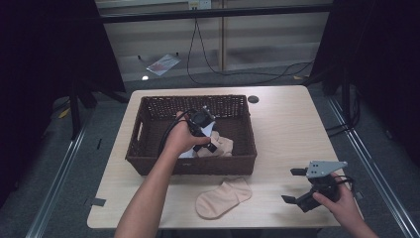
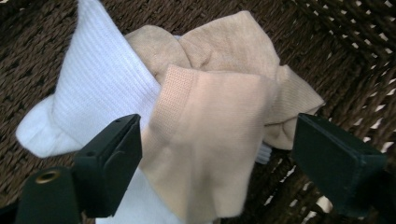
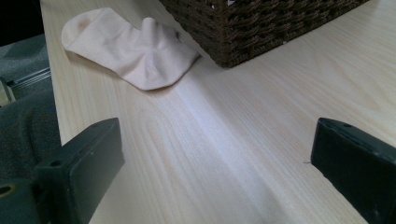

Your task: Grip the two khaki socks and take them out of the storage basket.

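A dark wicker basket (image 1: 193, 166) stands on the table and holds a crumpled beige sock (image 2: 210, 126) lying over a white ribbed sock (image 2: 98, 88). My left gripper (image 2: 215, 135) reaches down into the basket (image 2: 327, 37), open, with its jaws on either side of the beige sock's cuff; the right jaw stands apart from the fabric. In the high view the left gripper (image 1: 210, 144) sits over the beige sock (image 1: 223, 146). A second beige sock (image 1: 223, 197) lies flat on the table in front of the basket. My right gripper (image 1: 292, 185) is open near the front right corner, nothing between its jaws.
The light wood table (image 1: 287, 129) has bare room to the right of the basket. In the right gripper view (image 3: 215, 140) the loose sock (image 3: 135, 51) lies against the basket's corner (image 3: 261, 23). A round black grommet (image 1: 253, 99) sits at the far edge.
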Demonstrator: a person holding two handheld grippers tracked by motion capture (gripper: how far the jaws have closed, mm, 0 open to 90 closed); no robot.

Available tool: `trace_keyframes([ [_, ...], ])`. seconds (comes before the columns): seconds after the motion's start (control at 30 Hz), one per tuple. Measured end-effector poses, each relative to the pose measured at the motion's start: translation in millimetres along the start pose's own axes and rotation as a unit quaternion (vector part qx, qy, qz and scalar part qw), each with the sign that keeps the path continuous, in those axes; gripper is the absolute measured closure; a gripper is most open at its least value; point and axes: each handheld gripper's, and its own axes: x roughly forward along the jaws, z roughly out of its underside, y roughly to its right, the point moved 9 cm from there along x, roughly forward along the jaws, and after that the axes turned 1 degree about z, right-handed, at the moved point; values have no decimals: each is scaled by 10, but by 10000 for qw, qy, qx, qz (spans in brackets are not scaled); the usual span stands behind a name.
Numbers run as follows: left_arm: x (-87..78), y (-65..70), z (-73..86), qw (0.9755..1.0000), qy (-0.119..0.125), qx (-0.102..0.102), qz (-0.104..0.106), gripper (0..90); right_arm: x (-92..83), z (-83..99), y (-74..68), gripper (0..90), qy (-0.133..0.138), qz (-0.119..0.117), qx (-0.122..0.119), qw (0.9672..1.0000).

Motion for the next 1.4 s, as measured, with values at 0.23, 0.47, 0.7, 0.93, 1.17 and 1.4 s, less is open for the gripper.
trace_keyframes([
  [0.23,90,-22,34,9997,-180,184,34,227,-2,-2,2,23,8,4,-7,10000],
  [0.47,173,-29,70,9990,-290,308,148,402,-4,-4,6,23,13,9,-11,10000],
  [0.7,123,-30,108,9980,-432,365,272,812,-3,-4,8,23,15,14,-11,10000],
  [0.93,-19,32,118,9971,-556,-5,512,872,-7,-5,7,23,20,16,4,10000],
  [1.17,-222,64,104,9964,-581,-228,575,872,-6,-2,9,23,5,20,-15,10000],
  [1.4,-525,117,54,9957,-517,-405,658,873,-3,-1,6,23,0,14,-4,10000],
])
